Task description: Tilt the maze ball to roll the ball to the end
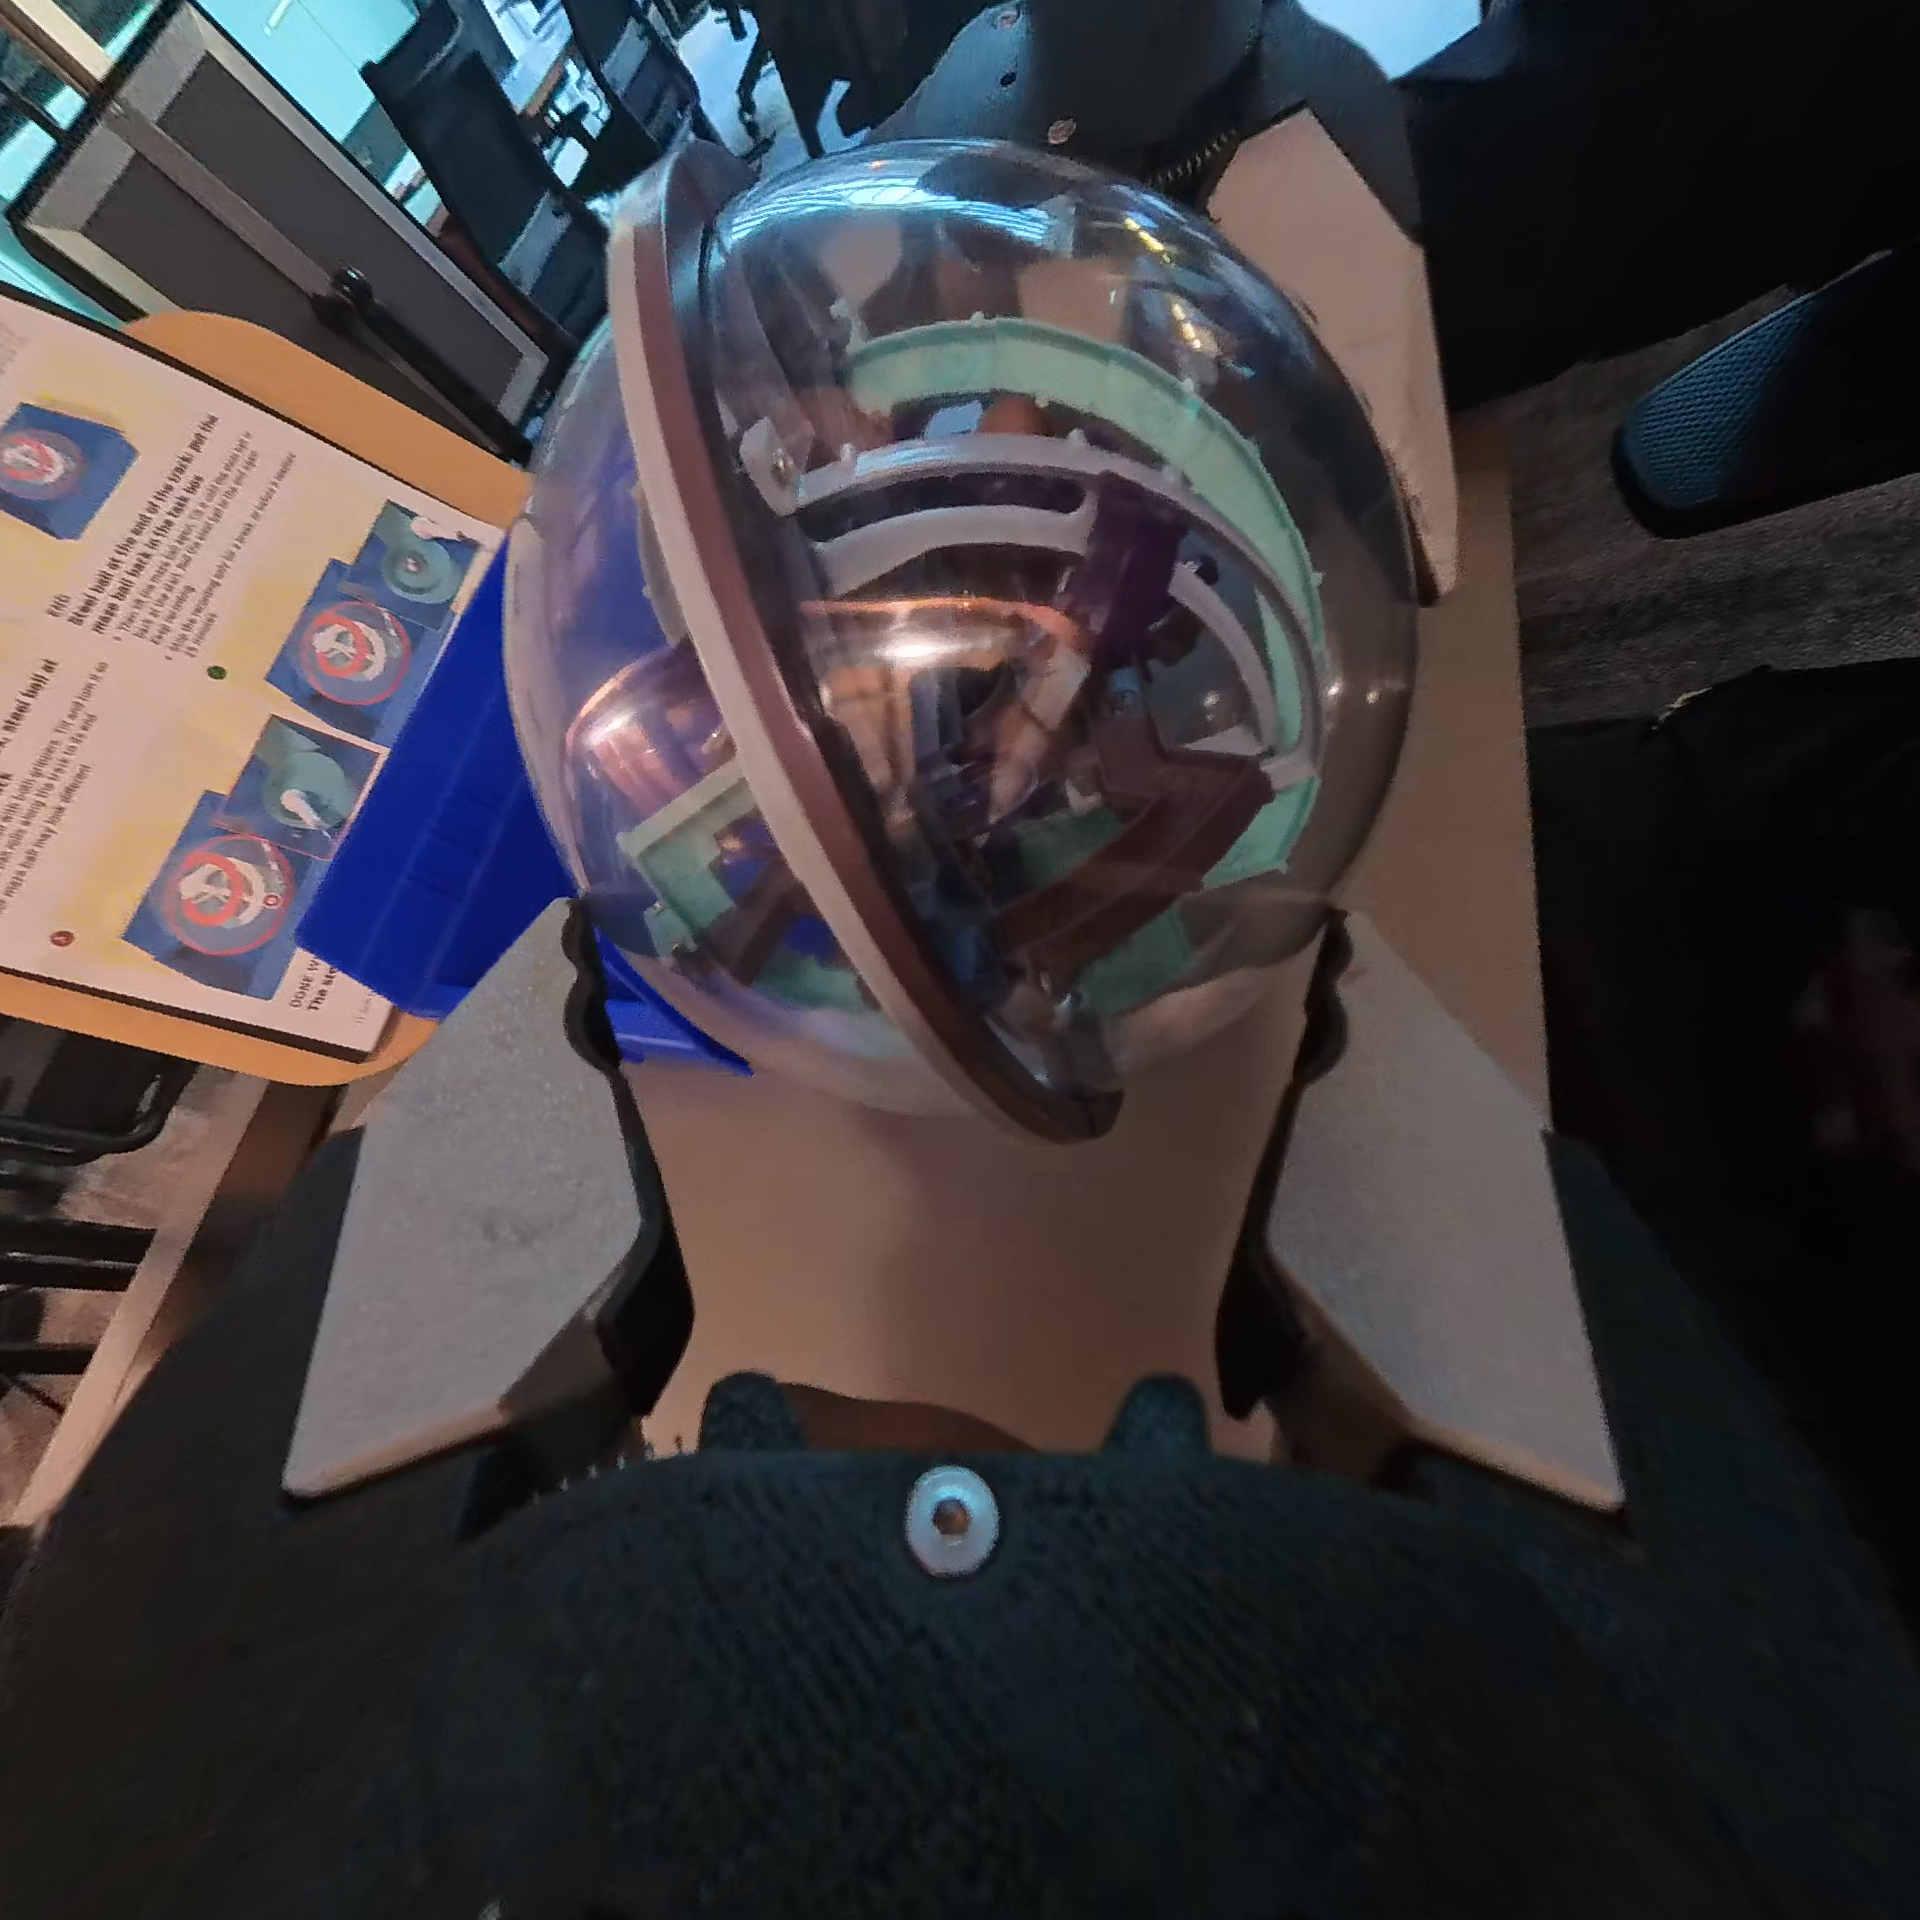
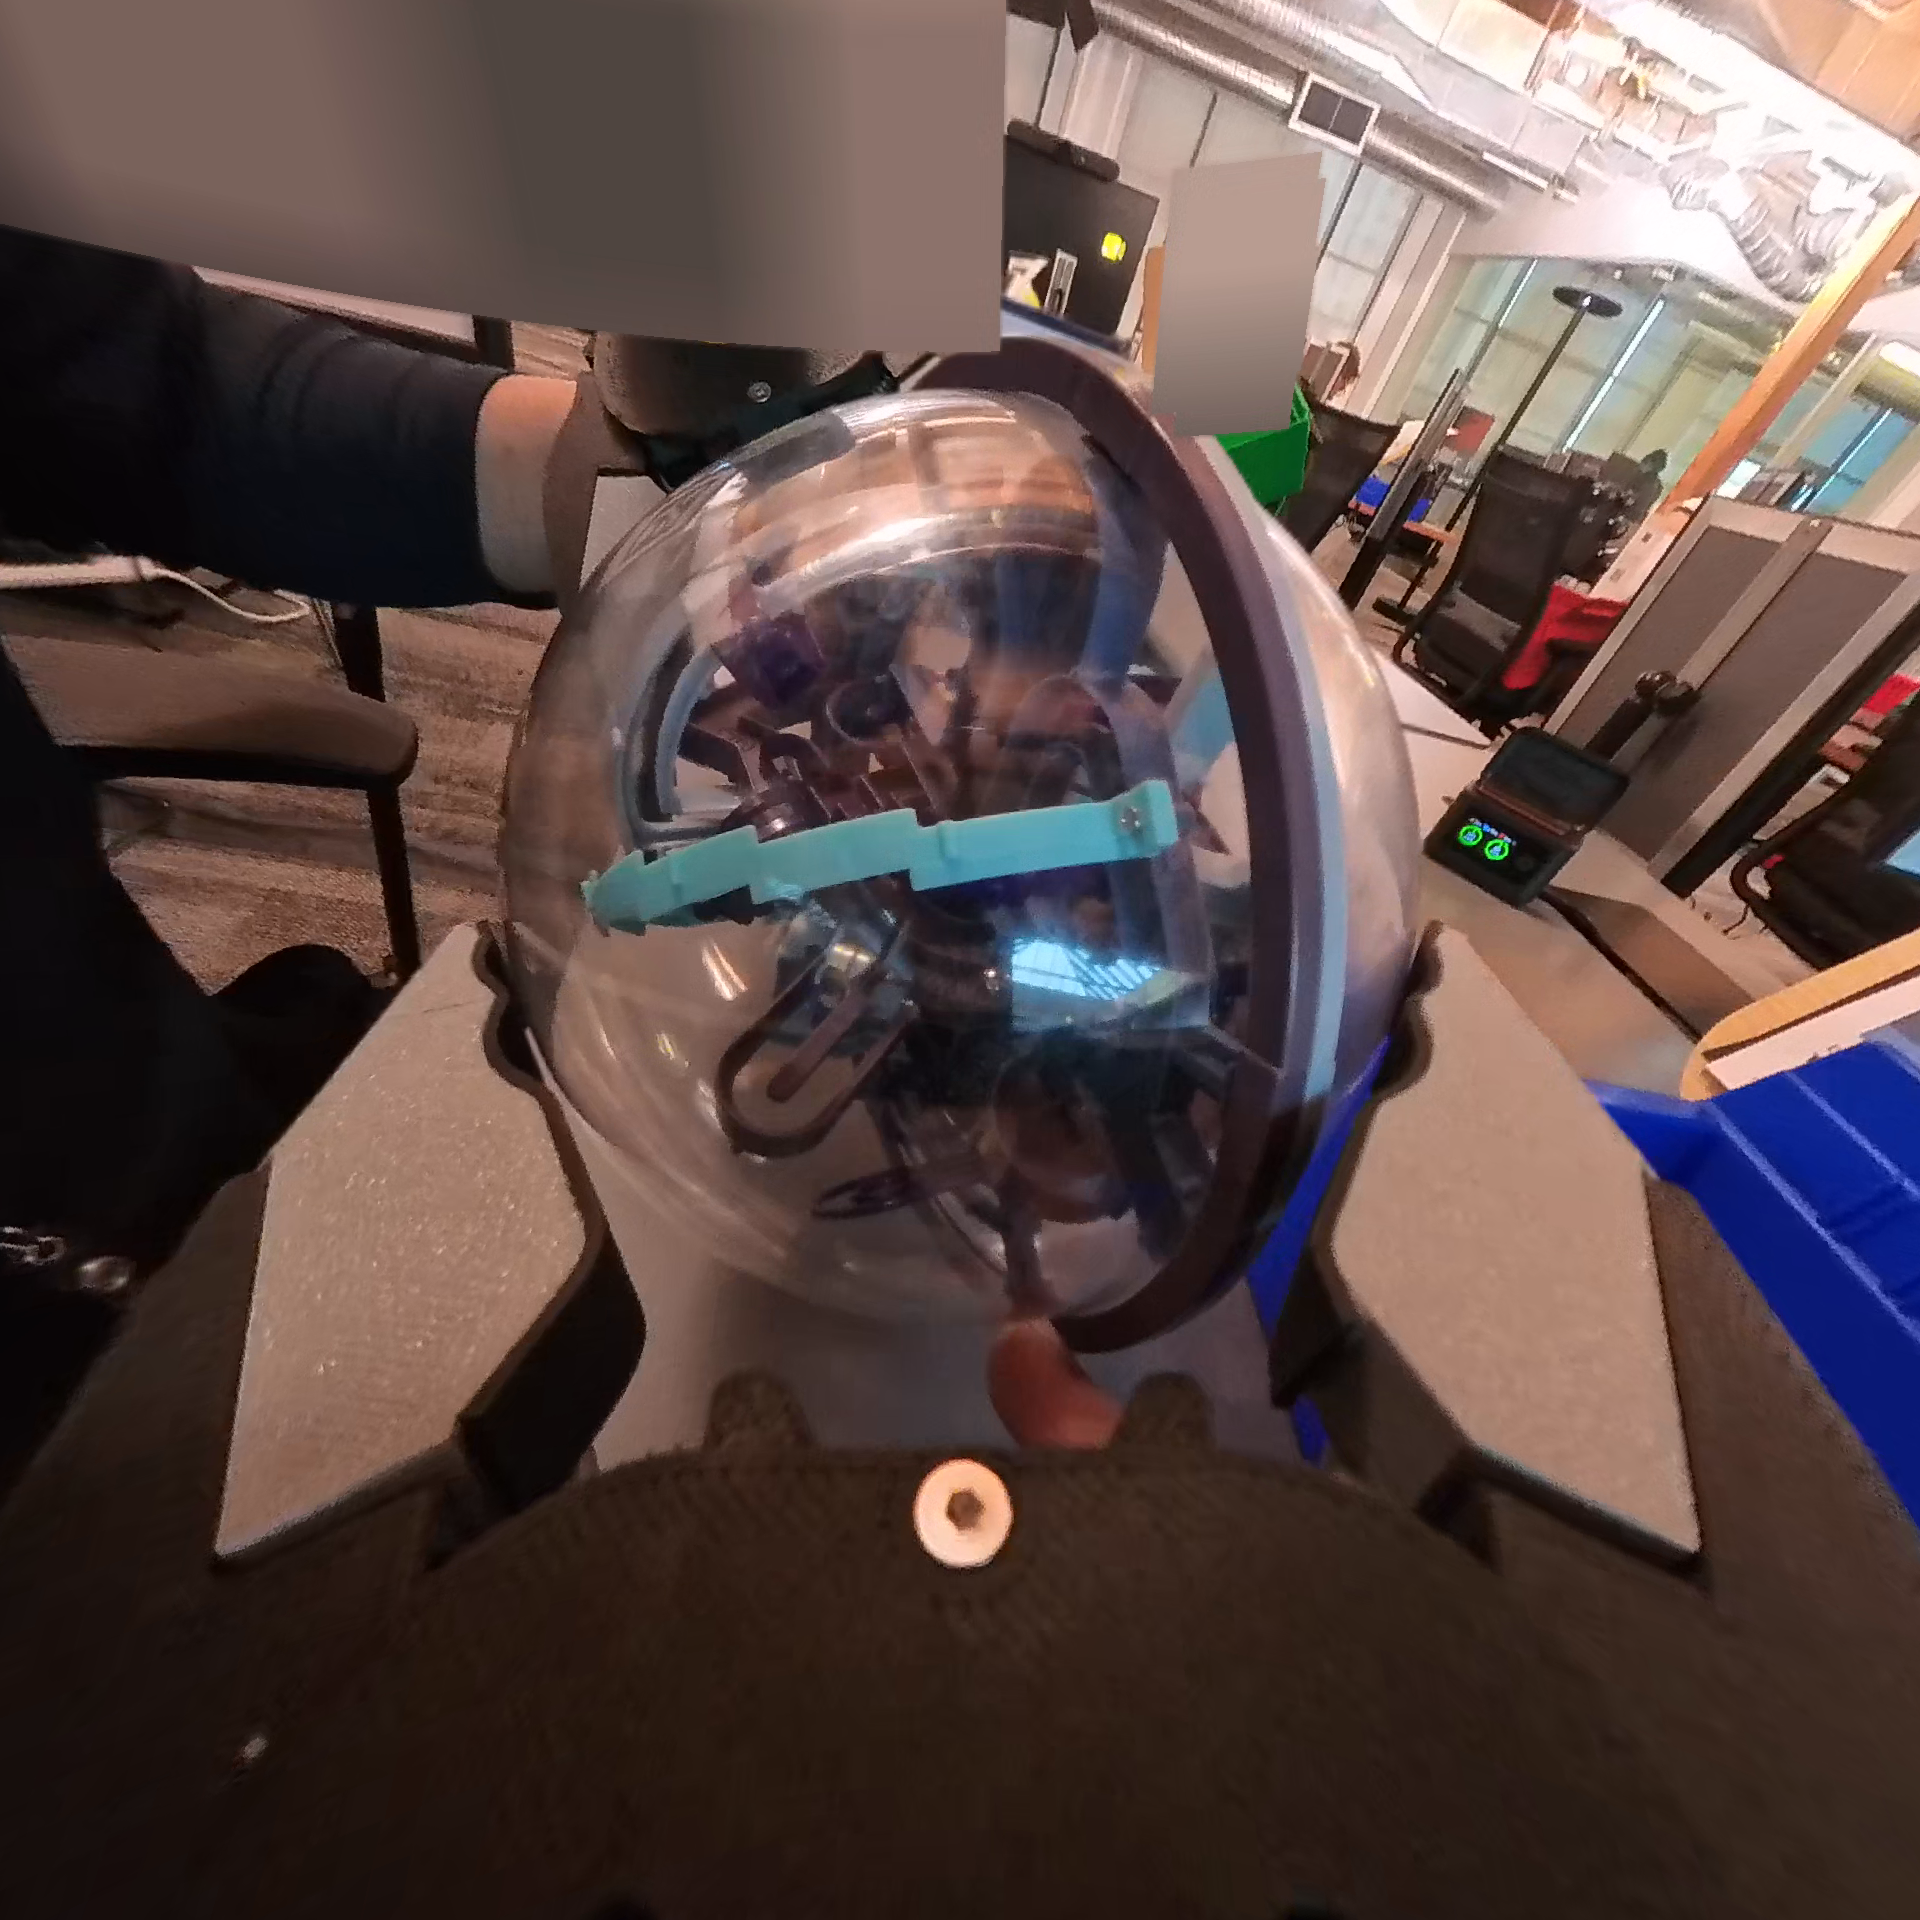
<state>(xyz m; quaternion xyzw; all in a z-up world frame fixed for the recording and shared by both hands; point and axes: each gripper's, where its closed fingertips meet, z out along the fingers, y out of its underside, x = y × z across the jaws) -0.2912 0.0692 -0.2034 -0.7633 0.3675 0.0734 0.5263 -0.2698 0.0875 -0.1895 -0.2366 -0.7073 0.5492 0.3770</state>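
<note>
The left hand-held gripper [image 1: 956,914] is clamping the clear maze ball [image 1: 966,623] at frame centre, and the right hand-held gripper [image 2: 961,997] is gripping it from the opposite side, above the table [image 1: 935,1226]. Slow, small tilts are looking wisest. No long axis here; its seam ring [image 1: 748,665] is slanting diagonally.

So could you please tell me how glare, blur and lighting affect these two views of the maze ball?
Left wrist view: dim; glare streaks on the maze ball, the printed sheet is blurred. Right wrist view: brighter; a window reflection low on the shell, straight edges bow near the borders.
</note>
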